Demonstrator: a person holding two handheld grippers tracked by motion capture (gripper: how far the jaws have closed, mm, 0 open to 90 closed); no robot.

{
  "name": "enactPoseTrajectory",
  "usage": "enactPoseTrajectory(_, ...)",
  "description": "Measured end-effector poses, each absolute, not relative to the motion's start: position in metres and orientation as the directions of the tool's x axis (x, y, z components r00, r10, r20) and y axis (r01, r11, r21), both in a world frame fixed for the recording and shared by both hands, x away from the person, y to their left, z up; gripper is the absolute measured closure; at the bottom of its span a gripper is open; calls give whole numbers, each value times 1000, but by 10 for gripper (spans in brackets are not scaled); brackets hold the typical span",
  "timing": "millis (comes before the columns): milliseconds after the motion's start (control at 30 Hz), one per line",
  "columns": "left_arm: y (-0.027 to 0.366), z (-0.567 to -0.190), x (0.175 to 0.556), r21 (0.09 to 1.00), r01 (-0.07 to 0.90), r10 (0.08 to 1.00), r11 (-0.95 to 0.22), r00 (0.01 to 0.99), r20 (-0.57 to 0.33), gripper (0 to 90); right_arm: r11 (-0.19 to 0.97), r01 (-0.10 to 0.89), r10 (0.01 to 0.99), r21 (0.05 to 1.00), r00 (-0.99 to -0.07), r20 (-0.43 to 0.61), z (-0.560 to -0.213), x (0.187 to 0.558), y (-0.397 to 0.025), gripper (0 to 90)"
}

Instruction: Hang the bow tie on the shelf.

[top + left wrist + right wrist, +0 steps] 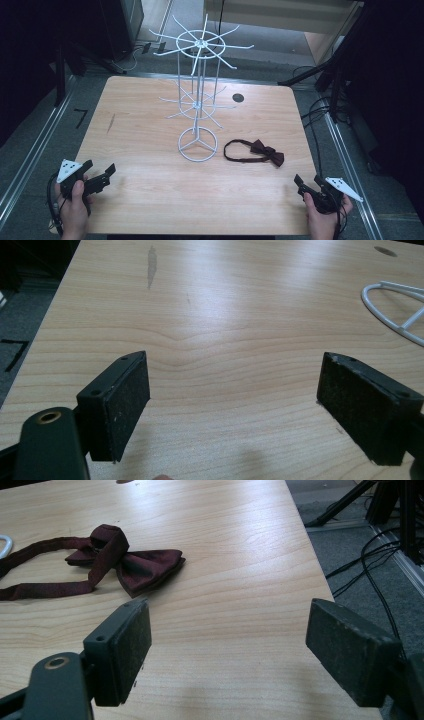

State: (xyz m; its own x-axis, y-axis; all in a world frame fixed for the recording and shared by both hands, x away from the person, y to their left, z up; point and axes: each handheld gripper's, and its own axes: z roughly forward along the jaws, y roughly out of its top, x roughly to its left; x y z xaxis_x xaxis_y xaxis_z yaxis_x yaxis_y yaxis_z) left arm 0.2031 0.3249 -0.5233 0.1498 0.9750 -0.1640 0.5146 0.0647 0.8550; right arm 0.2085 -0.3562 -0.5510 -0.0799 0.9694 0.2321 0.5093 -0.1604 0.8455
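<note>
A dark red bow tie (266, 152) with its strap looped lies flat on the wooden table (150, 125), right of the white wire rack (198, 90). The rack stands upright mid-table on a ring base (198, 144), with two tiers of radiating hooks. My left gripper (99, 176) rests open near the front left corner, held by a hand; its jaws frame bare wood (230, 390). My right gripper (309, 183) is open near the front right corner. The bow tie (125, 562) lies just beyond its left jaw, apart from it.
The table's right edge (310, 555) runs close by the right gripper, with cables on the grey floor (370, 555) beyond. A dark round hole (238, 97) marks the table behind the rack. The rack's base ring (395, 307) lies ahead and right of the left gripper.
</note>
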Motion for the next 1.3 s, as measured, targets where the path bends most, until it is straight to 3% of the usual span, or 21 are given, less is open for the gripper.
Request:
enactPoseTrajectory(433,324,-523,202,857,512,975,58,154,-158,145,-117,551,983,827,-53,174,-541,217,-353,309)
enactPoseTrajectory(700,325,-523,202,859,508,975,63,153,-162,146,42,615,981,787,-173,83,-526,231,-340,411)
enactPoseTrajectory(800,325,-523,202,858,510,975,62,155,-162,145,148,660,961,737,-272,50,-518,243,-329,445)
enactPoseTrajectory(1067,326,-523,202,858,509,974,65,155,-165,145,303,711,925,635,-380,-16,-504,270,-310,451)
enactPoseTrajectory(1300,326,-523,202,858,510,973,63,158,-166,145,367,739,902,565,-431,-21,-496,291,-298,445)
